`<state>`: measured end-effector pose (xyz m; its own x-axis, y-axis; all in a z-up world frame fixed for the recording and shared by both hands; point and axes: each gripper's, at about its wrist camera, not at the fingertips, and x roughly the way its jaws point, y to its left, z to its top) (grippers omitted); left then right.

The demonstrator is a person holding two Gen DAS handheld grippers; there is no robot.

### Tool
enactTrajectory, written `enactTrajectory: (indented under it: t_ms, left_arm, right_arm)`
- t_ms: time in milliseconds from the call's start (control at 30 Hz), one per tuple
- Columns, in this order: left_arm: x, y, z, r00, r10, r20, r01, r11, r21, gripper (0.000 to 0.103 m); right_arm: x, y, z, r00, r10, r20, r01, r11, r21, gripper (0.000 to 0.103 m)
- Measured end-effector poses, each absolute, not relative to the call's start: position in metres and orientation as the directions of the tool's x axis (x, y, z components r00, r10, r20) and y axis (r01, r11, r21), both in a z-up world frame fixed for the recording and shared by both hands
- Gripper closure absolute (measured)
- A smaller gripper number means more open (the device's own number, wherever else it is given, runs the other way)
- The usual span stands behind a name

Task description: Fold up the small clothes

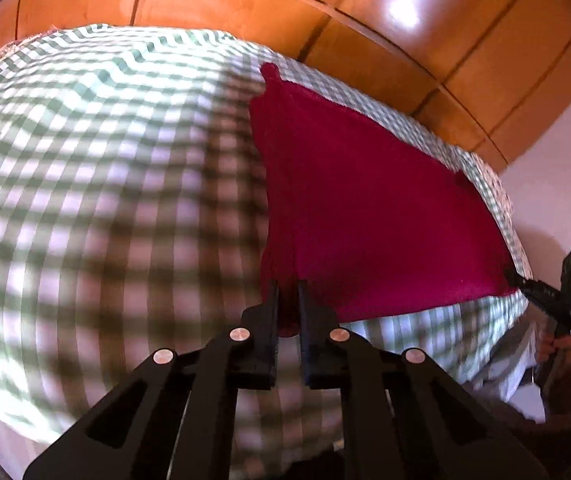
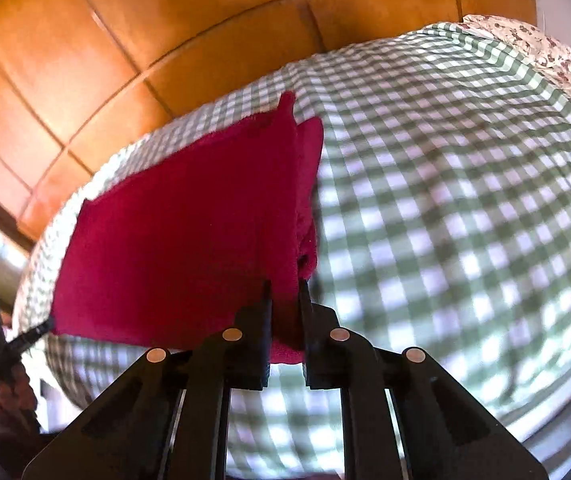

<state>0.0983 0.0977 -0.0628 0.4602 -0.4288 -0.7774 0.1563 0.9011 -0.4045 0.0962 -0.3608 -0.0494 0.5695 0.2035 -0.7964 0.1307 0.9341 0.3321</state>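
A dark red knitted garment [image 1: 365, 208] hangs stretched above a bed with a green and white checked sheet [image 1: 105, 160]. My left gripper [image 1: 288, 300] is shut on its near left corner. My right gripper [image 1: 519, 280] shows at the far right of the left wrist view, shut on the other near corner. In the right wrist view the garment [image 2: 189, 232] spreads to the left, and my right gripper [image 2: 285, 300] is shut on its bunched corner. The left gripper [image 2: 47, 326] holds the far corner there. The garment's far edge rests on the sheet [image 2: 465, 200].
An orange wooden wardrobe [image 1: 245, 8] stands behind the bed, also in the right wrist view [image 2: 125, 40]. A floral pillow [image 2: 545, 48] lies at the bed's far right. A pale wall [image 1: 565, 184] is at the right.
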Motion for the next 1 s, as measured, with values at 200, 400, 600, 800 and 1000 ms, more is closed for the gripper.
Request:
enactTrajectory:
  t_ms: [200, 400, 600, 800, 1000]
  left_arm:
    - [0.074, 0.092, -0.053, 0.47, -0.369, -0.802, 0.164, 0.929, -0.332, 0.089]
    - [0.11, 0.077, -0.027, 0.582, -0.326, -0.745, 0.163, 0.944, -0.286, 0.077]
    - [0.153, 0.031, -0.031, 0.601, -0.252, -0.759, 0.172, 0.968, -0.185, 0.07]
    - [0.177, 0.004, -0.053, 0.599, -0.117, -0.792, 0.137, 0.99, -0.043, 0.069]
    - [0.179, -0.006, -0.051, 0.616, -0.089, -0.783, 0.133, 0.991, -0.008, 0.065]
  right_arm:
    - [0.064, -0.362, -0.058, 0.508, 0.166, -0.845, 0.137, 0.953, 0.27, 0.094]
    - [0.086, -0.356, -0.025, 0.641, 0.059, -0.765, 0.156, 0.966, 0.205, 0.038]
    - [0.14, -0.308, -0.03, 0.644, 0.09, -0.76, 0.034, 0.989, 0.147, 0.038]
    - [0.193, -0.305, -0.068, 0.594, -0.053, -0.802, 0.08, 0.997, -0.006, 0.034]
    - [0.199, -0.322, -0.085, 0.649, -0.067, -0.758, 0.14, 0.99, 0.032, 0.03]
